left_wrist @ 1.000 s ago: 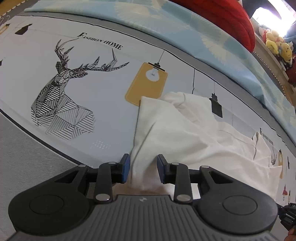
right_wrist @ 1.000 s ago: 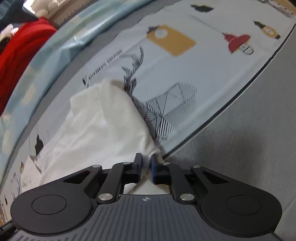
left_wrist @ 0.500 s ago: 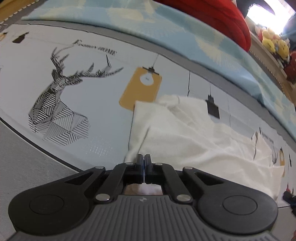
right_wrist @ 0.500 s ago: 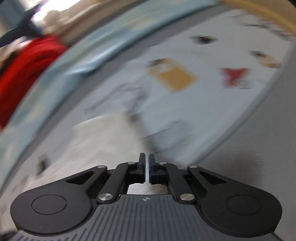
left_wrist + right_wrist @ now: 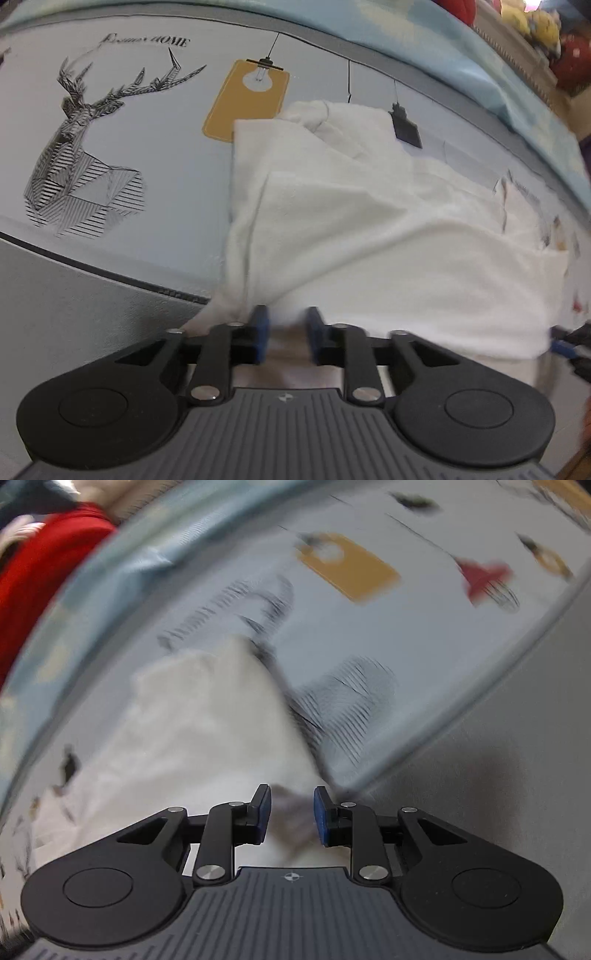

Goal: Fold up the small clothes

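White garment (image 5: 369,229): spread on printed sheet (image 5: 155,147), reaching 12 to 2 o'clock from left gripper (image 5: 285,332).
Left gripper: released, just opened, cloth edge between pads.
Right gripper (image 5: 291,819): released, just opened; garment at 11 o'clock.

White garment (image 5: 388,236) rumpled, partly folded (creased), lying on printed bedsheet (image 5: 155,155).

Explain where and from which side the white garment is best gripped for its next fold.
Probably the white garment at its near hem, from above: that edge lies loose at the printed sheet border, between the left gripper fingers, whose jaws have just been opening.
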Demonstrator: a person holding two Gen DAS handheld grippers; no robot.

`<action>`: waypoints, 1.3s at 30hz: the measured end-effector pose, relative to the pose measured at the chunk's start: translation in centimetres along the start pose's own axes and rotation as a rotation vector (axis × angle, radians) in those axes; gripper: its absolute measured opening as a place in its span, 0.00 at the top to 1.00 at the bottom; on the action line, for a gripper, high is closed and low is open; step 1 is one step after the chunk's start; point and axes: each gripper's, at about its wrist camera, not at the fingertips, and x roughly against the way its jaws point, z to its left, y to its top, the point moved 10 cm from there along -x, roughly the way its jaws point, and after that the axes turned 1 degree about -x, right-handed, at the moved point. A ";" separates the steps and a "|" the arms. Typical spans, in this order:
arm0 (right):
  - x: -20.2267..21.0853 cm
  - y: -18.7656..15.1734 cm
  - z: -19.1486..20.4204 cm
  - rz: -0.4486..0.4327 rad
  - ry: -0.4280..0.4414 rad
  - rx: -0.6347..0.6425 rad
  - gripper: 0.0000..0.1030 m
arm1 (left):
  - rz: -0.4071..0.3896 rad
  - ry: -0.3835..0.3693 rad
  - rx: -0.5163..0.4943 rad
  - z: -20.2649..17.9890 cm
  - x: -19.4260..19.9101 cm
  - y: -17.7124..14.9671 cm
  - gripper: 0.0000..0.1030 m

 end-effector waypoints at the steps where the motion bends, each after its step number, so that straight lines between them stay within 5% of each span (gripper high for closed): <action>1: 0.2 0.0 -0.7 0.002 -0.016 -0.044 0.74 | -0.026 0.016 -0.014 -0.3 1.1 0.3 0.79; 7: 9.7 2.5 1.9 -0.224 0.056 0.040 0.74 | -0.339 0.032 -0.227 -4.0 10.9 -0.1 0.75; 12: 21.4 1.6 3.7 -0.426 0.255 0.104 0.64 | -0.376 0.028 -0.311 -4.9 17.3 -6.1 0.74; 15: 26.2 -1.0 3.1 -0.456 0.349 0.171 0.61 | -0.410 0.002 -0.349 -4.7 20.9 -10.1 0.74; 19: 30.4 -5.9 -1.7 -0.487 0.318 0.251 0.60 | -0.421 -0.045 -0.333 -3.2 23.1 -16.4 0.74; 24: 28.7 -12.2 -9.4 -0.415 0.251 0.231 0.60 | -0.367 -0.105 -0.185 0.7 19.8 -24.2 0.75; 27: 25.3 -16.5 -13.8 -0.372 0.174 0.230 0.60 | -0.223 -0.037 -0.133 3.6 15.1 -28.3 0.77; 29: 21.6 -19.4 -16.4 -0.279 0.107 0.212 0.60 | -0.192 -0.029 -0.127 4.3 14.1 -29.1 0.77; 33: 18.0 -21.9 -17.8 -0.128 0.132 0.160 0.60 | -0.178 0.000 -0.119 5.5 13.3 -28.8 0.76; 39: 16.1 -22.5 -17.6 -0.109 0.073 0.238 0.60 | -0.106 0.036 -0.092 6.5 10.9 -29.1 0.75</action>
